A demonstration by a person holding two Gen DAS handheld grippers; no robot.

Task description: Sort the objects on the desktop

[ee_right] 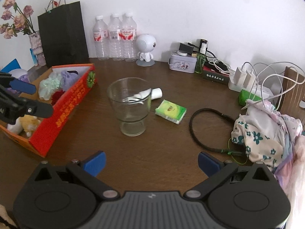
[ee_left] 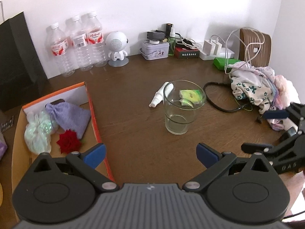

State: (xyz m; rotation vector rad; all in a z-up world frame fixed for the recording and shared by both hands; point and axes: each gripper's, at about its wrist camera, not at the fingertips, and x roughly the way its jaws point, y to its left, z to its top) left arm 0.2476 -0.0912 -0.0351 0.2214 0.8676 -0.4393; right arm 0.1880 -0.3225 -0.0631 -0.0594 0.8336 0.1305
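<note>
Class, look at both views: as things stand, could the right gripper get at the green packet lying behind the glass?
Probably yes. The right gripper is open and holds nothing, and the green packet lies flat on bare table, apart from the glass on its left and the black loop on its right.

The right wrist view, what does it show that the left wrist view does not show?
Only the right wrist view shows the flower vase and a plush toy in the box. Only the left shows the red rose clearly. Both show the glass, bottles, green packet, box, and both open grippers.
</note>
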